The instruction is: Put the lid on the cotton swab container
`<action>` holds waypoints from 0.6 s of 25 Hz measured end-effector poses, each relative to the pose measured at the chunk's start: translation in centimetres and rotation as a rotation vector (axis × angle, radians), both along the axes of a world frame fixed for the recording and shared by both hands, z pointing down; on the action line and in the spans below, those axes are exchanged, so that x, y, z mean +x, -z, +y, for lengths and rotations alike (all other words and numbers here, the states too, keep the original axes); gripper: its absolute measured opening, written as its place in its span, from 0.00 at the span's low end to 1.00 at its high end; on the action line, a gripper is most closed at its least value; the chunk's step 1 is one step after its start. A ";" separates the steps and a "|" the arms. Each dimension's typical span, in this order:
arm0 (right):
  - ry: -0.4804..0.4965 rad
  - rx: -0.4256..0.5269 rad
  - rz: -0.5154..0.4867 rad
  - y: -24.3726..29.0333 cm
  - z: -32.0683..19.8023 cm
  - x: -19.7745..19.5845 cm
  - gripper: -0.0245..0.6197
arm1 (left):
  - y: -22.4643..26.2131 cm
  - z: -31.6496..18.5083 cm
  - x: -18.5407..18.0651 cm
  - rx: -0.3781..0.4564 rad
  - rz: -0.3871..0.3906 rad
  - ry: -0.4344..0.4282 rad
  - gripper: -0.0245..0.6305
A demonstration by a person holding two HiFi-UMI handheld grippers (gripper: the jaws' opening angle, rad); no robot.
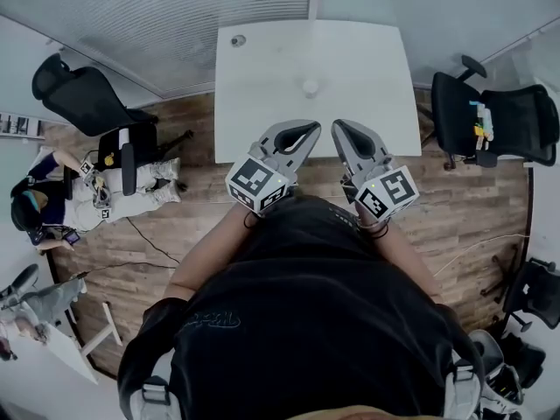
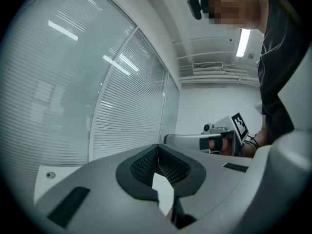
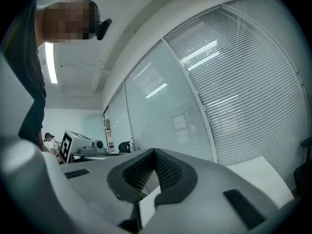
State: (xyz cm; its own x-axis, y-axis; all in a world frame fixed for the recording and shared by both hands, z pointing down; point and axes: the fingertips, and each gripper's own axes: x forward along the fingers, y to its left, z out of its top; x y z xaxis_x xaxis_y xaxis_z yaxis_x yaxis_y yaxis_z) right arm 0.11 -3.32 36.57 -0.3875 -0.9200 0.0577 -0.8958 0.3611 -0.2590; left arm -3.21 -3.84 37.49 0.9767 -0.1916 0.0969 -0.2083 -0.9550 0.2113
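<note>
A small pale round object [image 1: 311,86], too small to tell apart as container or lid, stands near the middle of the white table [image 1: 367,59]. My left gripper [image 1: 308,128] and right gripper [image 1: 339,126] hang side by side over the table's near edge, well short of that object. In the left gripper view the left gripper [image 2: 157,147] has its jaws together with nothing between them, and the right gripper [image 2: 225,134] shows beyond it. In the right gripper view the right gripper [image 3: 155,153] is likewise shut and empty.
A small grey disc [image 1: 238,40] lies at the table's far left corner. Black office chairs stand at the left [image 1: 87,99] and right [image 1: 494,121] of the table. A person [image 1: 52,204] sits on the wooden floor at far left. Glass walls with blinds [image 2: 122,106] lie behind the table.
</note>
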 end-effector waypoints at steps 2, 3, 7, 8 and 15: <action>-0.019 0.003 -0.001 0.1 -1.4 -0.6 0.07 | 0.0 -1.3 -0.8 0.009 -0.002 -0.015 0.06; -0.028 0.004 -0.001 0.1 -2.0 -0.9 0.07 | 0.0 -1.9 -1.2 0.012 -0.003 -0.023 0.06; -0.058 0.004 -0.005 -0.1 -3.8 -1.8 0.07 | -0.2 -3.6 -2.4 0.021 -0.001 -0.054 0.06; -0.065 0.000 -0.006 -0.3 -4.1 -2.0 0.07 | -0.4 -4.0 -2.6 0.026 -0.002 -0.056 0.06; -0.096 -0.024 -0.001 -1.3 -5.5 -1.8 0.07 | -1.6 -5.3 -3.1 0.014 -0.001 -0.082 0.06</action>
State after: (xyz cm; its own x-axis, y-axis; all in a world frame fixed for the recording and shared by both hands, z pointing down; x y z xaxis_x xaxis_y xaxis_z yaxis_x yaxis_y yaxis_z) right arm -1.72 -8.78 37.82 -0.2978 -0.9513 0.0795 -0.9257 0.2674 -0.2677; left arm -6.27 -9.19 39.12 0.9891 -0.1121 0.0954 -0.1292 -0.9717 0.1979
